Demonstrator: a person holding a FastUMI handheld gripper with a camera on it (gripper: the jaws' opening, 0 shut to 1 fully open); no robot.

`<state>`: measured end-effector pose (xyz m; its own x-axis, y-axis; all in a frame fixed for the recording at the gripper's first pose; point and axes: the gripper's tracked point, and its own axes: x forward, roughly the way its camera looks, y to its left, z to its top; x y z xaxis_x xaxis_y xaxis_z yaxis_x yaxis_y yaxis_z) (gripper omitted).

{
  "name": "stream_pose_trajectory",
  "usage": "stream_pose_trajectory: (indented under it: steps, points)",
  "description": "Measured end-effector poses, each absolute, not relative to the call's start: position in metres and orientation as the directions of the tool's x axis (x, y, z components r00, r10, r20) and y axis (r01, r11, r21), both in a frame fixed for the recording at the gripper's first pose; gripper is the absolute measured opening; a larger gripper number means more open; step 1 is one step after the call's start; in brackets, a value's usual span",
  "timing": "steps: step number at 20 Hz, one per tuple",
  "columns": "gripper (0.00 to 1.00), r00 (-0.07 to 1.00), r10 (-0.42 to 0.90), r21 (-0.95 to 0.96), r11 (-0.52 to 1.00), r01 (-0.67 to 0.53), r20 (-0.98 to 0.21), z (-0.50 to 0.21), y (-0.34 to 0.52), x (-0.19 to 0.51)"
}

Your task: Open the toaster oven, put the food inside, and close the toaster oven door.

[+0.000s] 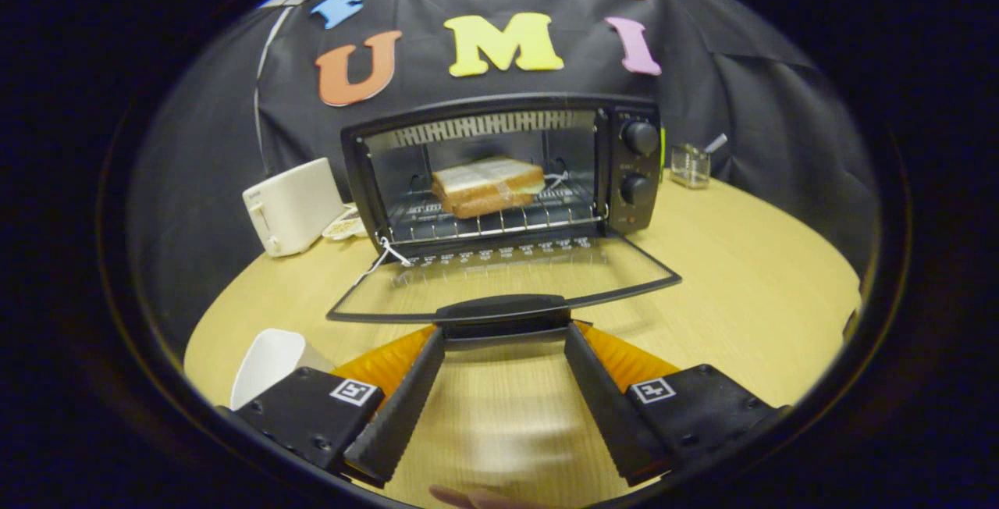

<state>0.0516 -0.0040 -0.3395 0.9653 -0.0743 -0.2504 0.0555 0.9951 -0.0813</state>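
Two steps look done: toaster oven [499, 173] open, sandwich [488, 185] inside. Gripper [503, 333] fingers spread at the door handle [503, 310], twelve o'clock; closing remains.

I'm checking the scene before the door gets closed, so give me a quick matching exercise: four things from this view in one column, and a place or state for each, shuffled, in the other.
Things:
1. sandwich
2. oven door
3. white toaster
4. tool

Places or states:
A. folded down flat over the table
B. fingers spread open, tips at the door handle
C. on the wire rack inside the toaster oven
D. on the table beside the oven, on the side away from the knobs

Pairs: 1-C, 2-A, 3-D, 4-B
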Motion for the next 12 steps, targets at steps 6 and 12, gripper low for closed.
stream_pose_trajectory:
  steps: [6,12]
  points:
    - [1.00,0.995,0.090,-0.110,0.990,-0.084,0.049,-0.291,0.032,0.057]
    - [1.00,0.997,0.064,-0.115,0.992,-0.059,0.042,-0.291,0.026,0.053]
